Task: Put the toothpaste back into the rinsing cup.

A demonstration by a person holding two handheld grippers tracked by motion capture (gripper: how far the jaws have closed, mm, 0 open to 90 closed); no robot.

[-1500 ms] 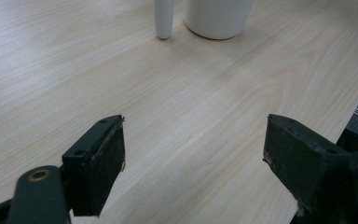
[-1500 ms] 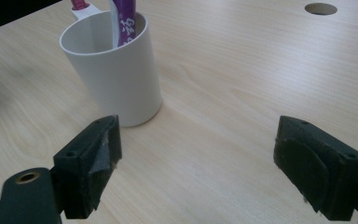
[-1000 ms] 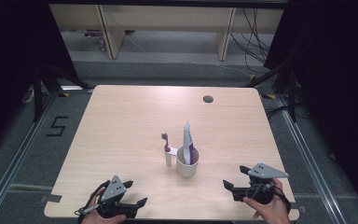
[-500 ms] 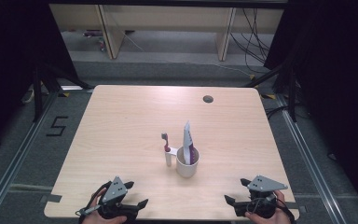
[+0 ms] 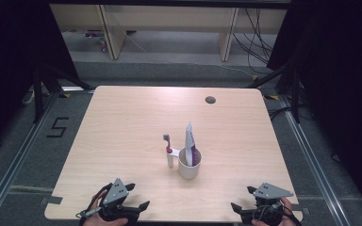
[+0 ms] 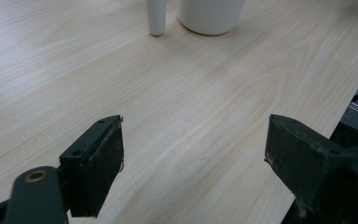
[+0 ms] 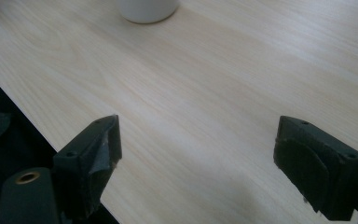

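- The white cup (image 5: 189, 165) stands near the middle of the tabletop (image 5: 122, 122), a bit toward the person's side, with a purple-and-white toothpaste tube (image 5: 190, 143) upright inside it.
- A toothbrush (image 5: 168, 150) stands in a small white holder touching the cup's left side.
- The main risk, I judge: the tube rises tall and leans on the rim, so a sideways nudge from either tool could tip the cup or knock the toothbrush over.
- The left tongs (image 5: 131, 207) and right tongs (image 5: 245, 212) both rest at the near edge, well apart from the cup; the jaws of both stand wide apart, holding nothing.
- Bare wood lies open on all 4 sides, with a cable hole (image 5: 210, 100) near the far edge.
- Each tool sits close to the tabletop's near edge, so drawing back could catch it.
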